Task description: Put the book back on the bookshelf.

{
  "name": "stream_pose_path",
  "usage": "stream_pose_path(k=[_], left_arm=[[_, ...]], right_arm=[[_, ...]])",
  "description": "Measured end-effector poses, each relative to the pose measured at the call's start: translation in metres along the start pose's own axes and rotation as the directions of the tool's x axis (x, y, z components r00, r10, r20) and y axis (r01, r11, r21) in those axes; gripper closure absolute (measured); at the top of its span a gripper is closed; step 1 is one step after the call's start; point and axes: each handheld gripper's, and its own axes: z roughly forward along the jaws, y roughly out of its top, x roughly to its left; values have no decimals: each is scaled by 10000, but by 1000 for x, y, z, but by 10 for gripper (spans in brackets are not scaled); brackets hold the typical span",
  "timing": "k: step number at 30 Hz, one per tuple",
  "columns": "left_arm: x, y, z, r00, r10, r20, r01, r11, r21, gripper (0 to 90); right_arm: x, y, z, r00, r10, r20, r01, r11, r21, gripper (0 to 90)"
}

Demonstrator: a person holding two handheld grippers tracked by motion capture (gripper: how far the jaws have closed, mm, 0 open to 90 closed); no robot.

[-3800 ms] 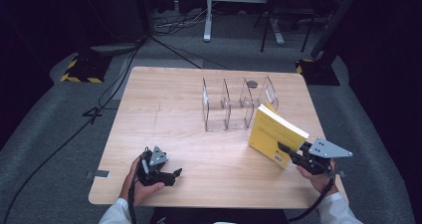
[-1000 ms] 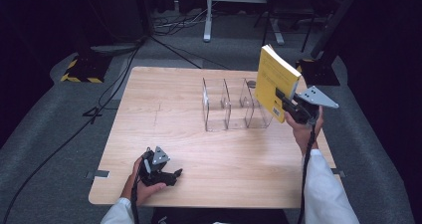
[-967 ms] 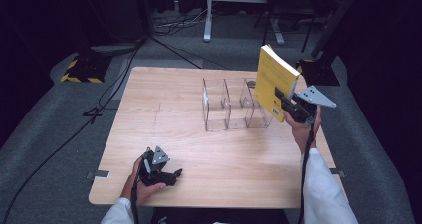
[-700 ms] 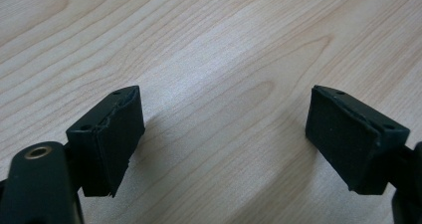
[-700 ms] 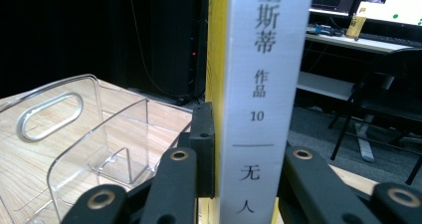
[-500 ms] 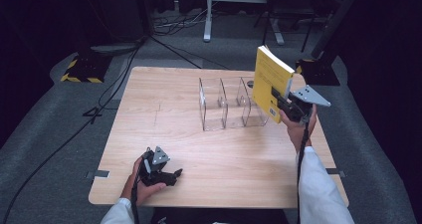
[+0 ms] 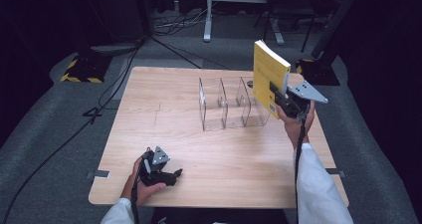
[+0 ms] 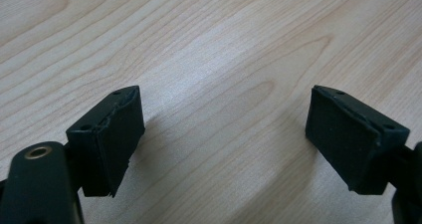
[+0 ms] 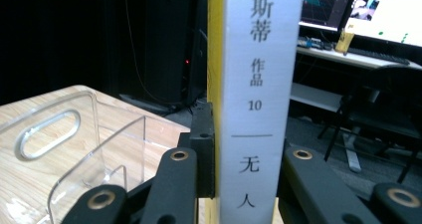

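Observation:
A yellow book with a white spine stands upright in the air above the right end of a clear plastic divider rack. My right gripper is shut on the book, its black jaws pressing both covers near the spine. The rack's clear walls lie below and to the left in the right gripper view. My left gripper rests low over the wooden table near its front left edge, jaws open with bare wood between the pads.
The rack has three slots and sits at the table's right centre. Black cables and a yellow-black striped base lie on the grey floor to the left. A desk with monitors stands beyond the table.
The right gripper has carried the book from low at the table's right front up and toward the rack, then slightly left over the last second. The left gripper has stayed put.

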Motion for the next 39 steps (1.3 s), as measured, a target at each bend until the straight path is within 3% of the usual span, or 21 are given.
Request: stream_pose_path(k=[10, 13, 15, 18, 21, 27, 39], left_arm=[[0, 0, 0, 10000, -4, -37, 4, 10000, -43, 160], [0, 0, 0, 10000, 8, -10, -8, 10000, -12, 160], [0, 0, 0, 10000, -6, -36, 6, 10000, -43, 160], [0, 0, 0, 10000, -2, -22, 2, 10000, -34, 160], [0, 0, 0, 10000, 9, -1, -9, 10000, 6, 160], [0, 0, 0, 10000, 3, -5, -3, 10000, -15, 160], [0, 0, 0, 10000, -30, -38, 30, 10000, -49, 160]], right_arm=[[8, 33, -15, 9992, -96, -376, 70, 9977, -681, 763], [9, 36, -14, 9988, 99, -482, -135, 9971, -749, 763], [12, 37, -12, 9993, -68, -364, 42, 9974, -720, 763], [15, 33, -3, 9996, -271, -122, 266, 9986, -458, 763], [14, 22, 11, 9998, 113, -134, -116, 9997, -197, 763], [18, 7, 27, 9998, 175, 49, -175, 9998, 134, 763], [15, -31, 57, 9951, 985, 124, -991, 9932, 618, 763]])
